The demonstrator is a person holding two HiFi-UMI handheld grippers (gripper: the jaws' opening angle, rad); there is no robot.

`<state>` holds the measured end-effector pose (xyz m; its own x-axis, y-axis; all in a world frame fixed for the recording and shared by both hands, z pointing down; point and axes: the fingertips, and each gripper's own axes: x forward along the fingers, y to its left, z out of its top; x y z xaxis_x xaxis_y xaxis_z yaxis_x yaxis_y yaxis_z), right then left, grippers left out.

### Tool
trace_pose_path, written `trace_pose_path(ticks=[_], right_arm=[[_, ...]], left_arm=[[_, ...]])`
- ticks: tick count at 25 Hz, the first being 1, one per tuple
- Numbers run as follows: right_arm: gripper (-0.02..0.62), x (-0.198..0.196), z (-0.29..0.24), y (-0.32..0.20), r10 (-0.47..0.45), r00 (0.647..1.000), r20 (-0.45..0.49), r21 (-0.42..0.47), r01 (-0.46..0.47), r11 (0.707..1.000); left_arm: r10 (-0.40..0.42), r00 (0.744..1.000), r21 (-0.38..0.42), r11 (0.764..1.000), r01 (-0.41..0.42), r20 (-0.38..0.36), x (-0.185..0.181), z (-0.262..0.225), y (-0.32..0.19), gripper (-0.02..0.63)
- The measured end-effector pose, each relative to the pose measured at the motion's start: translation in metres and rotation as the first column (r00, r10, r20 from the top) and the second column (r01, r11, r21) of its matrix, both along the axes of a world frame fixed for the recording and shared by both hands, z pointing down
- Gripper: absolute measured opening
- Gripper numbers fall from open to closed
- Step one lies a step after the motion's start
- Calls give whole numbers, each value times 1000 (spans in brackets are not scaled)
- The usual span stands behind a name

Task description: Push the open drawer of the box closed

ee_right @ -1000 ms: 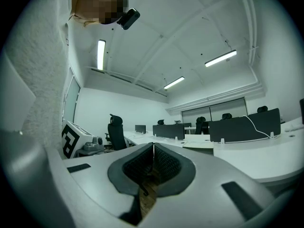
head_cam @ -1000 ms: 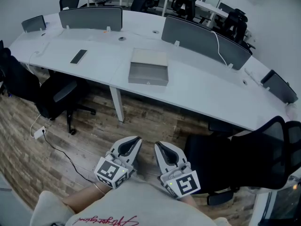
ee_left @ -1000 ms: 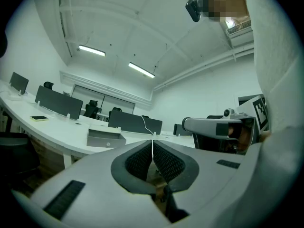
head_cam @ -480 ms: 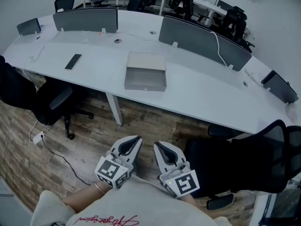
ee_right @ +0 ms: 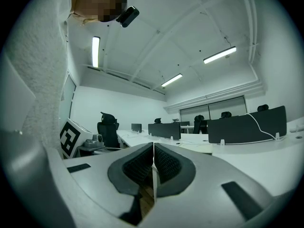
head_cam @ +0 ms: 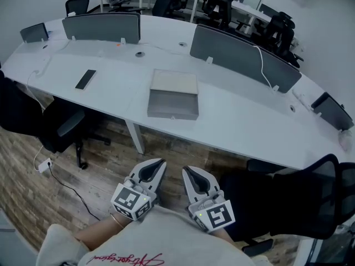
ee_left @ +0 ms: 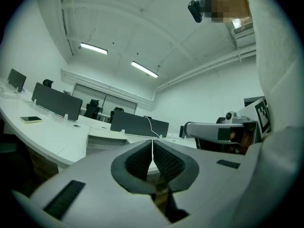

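Matt grey box [head_cam: 173,87], wood-plank floor [head_cam: 105,162]

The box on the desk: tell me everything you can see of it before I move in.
A low, flat rectangular box with a pale beige top, lying on the white desk near its front edge. Its grey drawer is pulled out toward the person and looks empty. Only the desk touches it; material is unclear.

Curved white desk [head_cam: 233,110], grey divider screens [head_cam: 236,51], black office chairs [head_cam: 61,121], wood-plank floor [head_cam: 111,165], ceiling strip lights [ee_left: 145,69].
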<state>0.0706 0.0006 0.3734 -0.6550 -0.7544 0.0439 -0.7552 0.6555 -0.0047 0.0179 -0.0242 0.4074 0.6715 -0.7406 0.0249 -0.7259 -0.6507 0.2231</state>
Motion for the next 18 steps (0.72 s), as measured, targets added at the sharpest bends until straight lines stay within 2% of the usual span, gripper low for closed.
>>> trace_pose_path(ticks=[3,18], right_arm=[[20,-3,2,-14,-11,1000,-29,-2,11,1000],[20,-17,-2,-77,3,999,-44,-9,-3,1000]], left_arm=[[-6,1000,4,1000,6,0,-5,-1,-14,23],[-32,999,17,999,32,-14,-28,-12,-75,23]])
